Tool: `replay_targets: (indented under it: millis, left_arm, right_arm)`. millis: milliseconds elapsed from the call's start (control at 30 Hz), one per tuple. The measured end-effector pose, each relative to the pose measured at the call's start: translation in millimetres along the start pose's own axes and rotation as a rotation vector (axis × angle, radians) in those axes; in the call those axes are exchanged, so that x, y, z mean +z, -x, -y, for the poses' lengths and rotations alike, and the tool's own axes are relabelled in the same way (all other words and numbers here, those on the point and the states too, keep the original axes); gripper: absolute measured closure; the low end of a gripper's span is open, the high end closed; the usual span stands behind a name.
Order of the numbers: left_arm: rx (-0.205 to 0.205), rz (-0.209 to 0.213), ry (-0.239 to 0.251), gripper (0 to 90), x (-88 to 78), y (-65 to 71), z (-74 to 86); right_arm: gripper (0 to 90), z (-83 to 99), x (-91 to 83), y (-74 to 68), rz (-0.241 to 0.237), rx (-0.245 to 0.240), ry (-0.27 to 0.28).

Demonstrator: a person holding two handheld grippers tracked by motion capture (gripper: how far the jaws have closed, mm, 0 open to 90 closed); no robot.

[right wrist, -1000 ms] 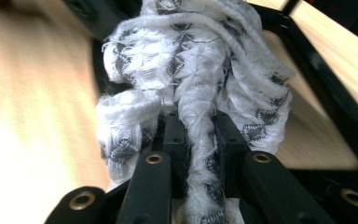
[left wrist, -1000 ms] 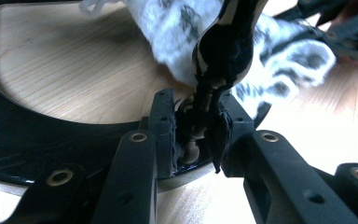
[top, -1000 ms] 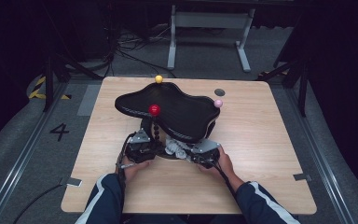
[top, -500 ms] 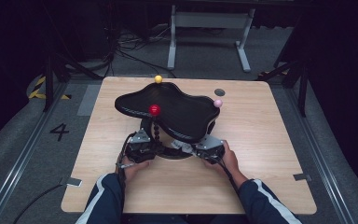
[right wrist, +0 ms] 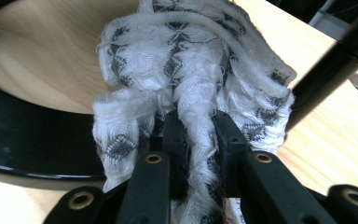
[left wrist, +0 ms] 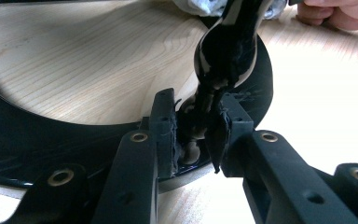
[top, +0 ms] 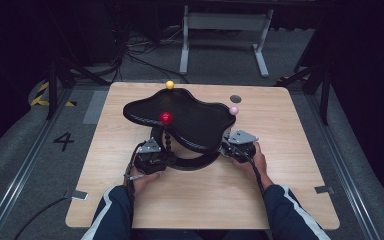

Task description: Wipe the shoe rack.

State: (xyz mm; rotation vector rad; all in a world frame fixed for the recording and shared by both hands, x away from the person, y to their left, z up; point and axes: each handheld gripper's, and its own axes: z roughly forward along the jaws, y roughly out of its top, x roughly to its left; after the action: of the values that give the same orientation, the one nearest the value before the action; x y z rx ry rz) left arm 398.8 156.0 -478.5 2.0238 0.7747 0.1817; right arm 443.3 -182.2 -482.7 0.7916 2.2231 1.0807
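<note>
A black stand has a wavy top tray (top: 190, 117), a beaded stem (top: 168, 140) and a ring base (top: 195, 162). A red ball (top: 166, 118), a yellow ball (top: 169, 85) and a pink ball (top: 234, 110) sit on it. My left gripper (top: 164, 156) is at the stem's foot. In the left gripper view that gripper (left wrist: 196, 121) is shut on the stem (left wrist: 226, 51) just above the ring base (left wrist: 37, 140). My right gripper (top: 228, 147) is under the tray's right edge. The right gripper view has it (right wrist: 196, 126) shut on a white cloth with black pattern (right wrist: 191, 70).
The stand rests on a wooden table (top: 280, 175) with a small dark hole (top: 235, 98) near the back right. A thin black rod (right wrist: 331, 60) crosses beside the cloth. Cables and a metal frame (top: 225, 25) lie on the floor beyond the table.
My right gripper has carried the cloth to the right, from the front middle of the stand to its right side. The left gripper has kept its hold in place.
</note>
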Motion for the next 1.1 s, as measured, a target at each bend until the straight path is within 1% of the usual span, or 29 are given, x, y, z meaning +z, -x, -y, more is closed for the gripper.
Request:
replay_targets:
  millis: [100, 133, 167, 233, 300, 400, 567, 600, 633, 667, 700, 733, 800, 867, 900, 933, 967, 1000, 1033, 1067, 1100]
  left_arm:
    - [0.001, 0.003, -0.005, 72.3, -0.5, -0.3, -0.2]
    - [-0.001, 0.001, 0.001, 72.3, -0.2, -0.3, 0.0]
    - [-0.001, 0.003, -0.006, 72.2, -0.7, -0.5, -0.1]
    - [-0.001, 0.003, -0.006, 72.3, -0.7, -0.6, -0.2]
    - [-0.001, 0.003, -0.006, 72.2, -0.7, -0.5, -0.1]
    - [0.002, 0.004, -0.004, 72.3, -0.5, -0.3, -0.1]
    - [-0.002, 0.003, -0.001, 72.3, -0.3, -0.6, 0.0]
    - [-0.002, 0.004, -0.002, 72.3, -0.1, -0.6, -0.1]
    - [-0.001, 0.006, -0.001, 72.3, 0.4, -0.8, -0.3]
    - [0.007, 0.014, -0.007, 72.4, 0.6, -1.7, -1.0]
    - [0.006, 0.014, -0.008, 72.5, 0.9, -1.7, -1.3]
    - [0.006, 0.017, -0.004, 72.5, 2.2, -1.7, -1.7]
    - [0.008, 0.019, -0.012, 72.8, 2.2, -2.0, -2.2]
    - [0.008, 0.018, -0.012, 72.8, 2.2, -1.9, -2.2]
    - [0.009, 0.016, -0.012, 72.9, 2.2, -1.6, -2.2]
    - [0.009, 0.016, -0.012, 72.9, 2.2, -1.6, -2.2]
    - [0.009, 0.015, -0.012, 72.9, 2.2, -1.4, -2.1]
    - [0.009, 0.015, -0.012, 72.9, 2.1, -1.4, -2.1]
    - [0.008, 0.015, -0.012, 72.9, 2.2, -1.5, -2.1]
    - [0.008, 0.015, -0.012, 72.9, 2.2, -1.5, -2.1]
    - [0.009, 0.017, -0.012, 72.9, 2.2, -1.7, -2.2]
  right_arm:
    - [77.9, 1.2, 0.3, 3.7, 0.010, 0.013, 0.000]
    - [77.9, 1.4, 0.4, 4.7, 0.017, 0.012, -0.003]
    - [77.9, 1.8, 0.6, 5.8, 0.027, 0.012, 0.000]
    - [77.9, 2.3, 0.4, 7.3, 0.022, 0.031, -0.003]
    - [77.8, 2.5, 0.6, 7.7, 0.031, 0.034, -0.002]
    - [78.1, 2.4, 0.8, 7.2, 0.035, 0.026, -0.001]
    - [78.7, 2.7, -0.2, 5.9, 0.026, 0.022, 0.000]
    - [79.0, 3.0, -0.9, 4.3, 0.018, 0.003, 0.006]
    - [79.0, 3.0, -2.1, 2.1, 0.003, -0.005, 0.009]
    - [79.1, 3.2, -2.8, 0.0, 0.000, -0.026, 0.014]
    - [79.1, 3.1, -3.7, -2.6, -0.005, -0.041, 0.018]
    - [79.1, 3.0, -4.2, -4.5, -0.012, -0.047, 0.021]
    - [79.0, 1.9, -5.5, -12.3, -0.024, -0.066, 0.027]
    - [79.0, 0.2, -6.1, -19.4, -0.046, -0.080, 0.032]
    - [79.0, -2.2, -6.3, -28.8, -0.068, -0.097, 0.035]
    - [79.0, -2.2, -6.3, -28.8, -0.068, -0.097, 0.035]
    - [79.0, -3.1, -6.4, -32.3, -0.076, -0.099, 0.038]
    - [79.1, -4.3, -6.4, -38.0, -0.093, -0.102, 0.042]
    - [79.0, -6.6, -6.5, -45.7, -0.114, -0.123, 0.046]
    - [79.0, -6.6, -6.5, -45.7, -0.114, -0.123, 0.046]
    - [79.0, -8.1, -7.0, -53.1, -0.133, -0.132, 0.052]
